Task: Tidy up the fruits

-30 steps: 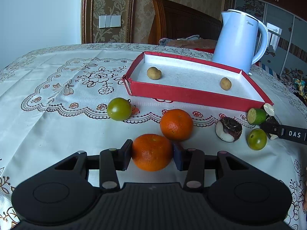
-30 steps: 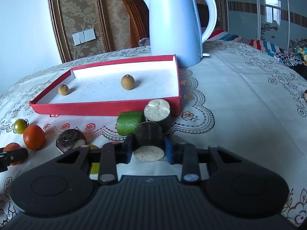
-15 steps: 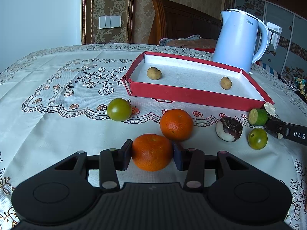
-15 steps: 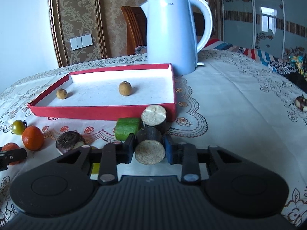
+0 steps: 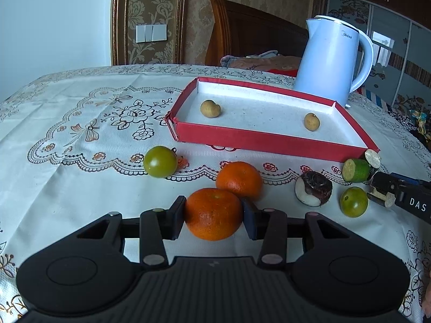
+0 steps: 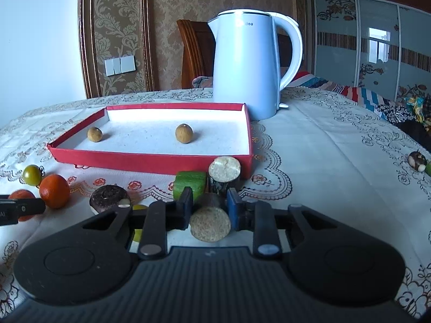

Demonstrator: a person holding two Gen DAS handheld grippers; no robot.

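Observation:
My left gripper (image 5: 214,216) is shut on an orange (image 5: 213,213), held just above the tablecloth. A second orange (image 5: 239,180) lies behind it. My right gripper (image 6: 209,211) is shut on a dark sugarcane piece (image 6: 210,222) with a pale cut end; it also shows in the left wrist view (image 5: 382,192). A red tray (image 5: 269,145) holds two longans (image 5: 210,108) (image 5: 311,121). The tray also shows in the right wrist view (image 6: 150,161). Green tomatoes (image 5: 160,161) (image 5: 353,202), a water chestnut (image 5: 313,192), a green cane piece (image 6: 190,184) and another cane piece (image 6: 225,172) lie before it.
A white electric kettle (image 6: 246,64) stands behind the tray's right corner. A wooden chair (image 5: 250,35) is beyond the table. Another chestnut (image 6: 417,160) lies at the far right of the cloth (image 5: 67,123).
Both grippers have lifted a little with their loads. The right one raised the cane piece off the cloth and tilted up; the left one raised the orange slightly.

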